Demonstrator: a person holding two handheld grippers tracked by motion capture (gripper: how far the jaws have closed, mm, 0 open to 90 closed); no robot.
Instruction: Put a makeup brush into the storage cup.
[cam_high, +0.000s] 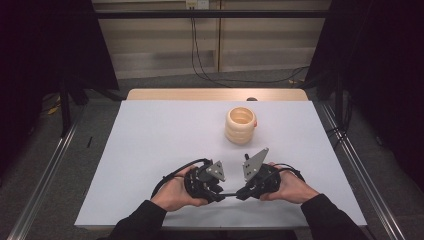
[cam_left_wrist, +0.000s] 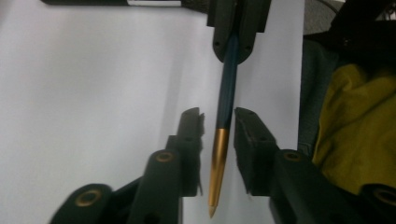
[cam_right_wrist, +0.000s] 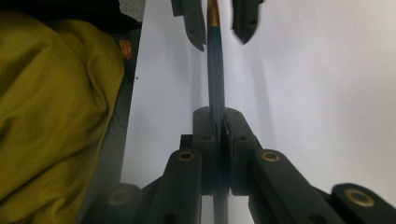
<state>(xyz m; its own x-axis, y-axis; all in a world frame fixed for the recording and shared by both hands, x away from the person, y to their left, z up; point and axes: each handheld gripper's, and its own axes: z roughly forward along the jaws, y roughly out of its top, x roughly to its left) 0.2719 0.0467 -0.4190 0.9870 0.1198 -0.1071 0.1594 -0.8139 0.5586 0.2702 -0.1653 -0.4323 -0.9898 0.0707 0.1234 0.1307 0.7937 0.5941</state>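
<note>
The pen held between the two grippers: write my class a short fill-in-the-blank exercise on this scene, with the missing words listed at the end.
1. The right gripper is shut on the dark end of the ____.
2. The jaws of the left gripper stand ____, with a gap on each side of the pen.
3. The pen's pointed tip is coloured ____.
4. Farther back on the white table stands a cream ribbed ____.

Missing words: pen; open; gold; cup

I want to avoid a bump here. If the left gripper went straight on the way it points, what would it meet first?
Most likely the right gripper, which faces it and is shut on the far end of the pen. The left gripper stands open around the pen's gold tip end. Depth between them is hard to judge.
</note>
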